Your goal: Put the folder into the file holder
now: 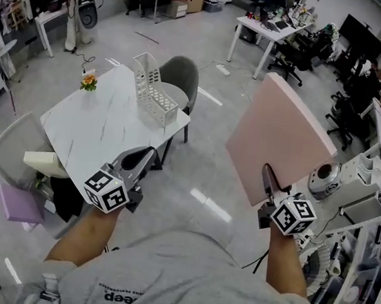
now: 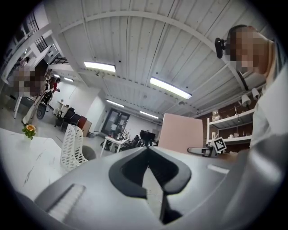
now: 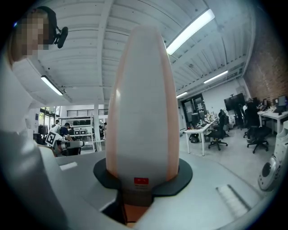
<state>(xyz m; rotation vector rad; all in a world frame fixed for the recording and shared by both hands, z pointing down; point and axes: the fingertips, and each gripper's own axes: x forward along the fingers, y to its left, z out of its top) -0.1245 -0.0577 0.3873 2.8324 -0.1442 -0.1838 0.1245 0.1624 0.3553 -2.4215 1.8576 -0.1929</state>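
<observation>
Pink flat folder (image 1: 283,132) clamped upright in my level right claw (image 1: 269,172); left claw (image 1: 150,155) closed, empty; lattice file holder (image 1: 155,94) at its twelve o'clock.

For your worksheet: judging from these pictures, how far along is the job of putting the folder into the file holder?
Done: the pink folder is picked up, clamped in the right tool. In hand: it is held in the air, off to one side of the table. Left: reaching the white file holder on that table and sliding the folder in. The left tool holds nothing.
</observation>
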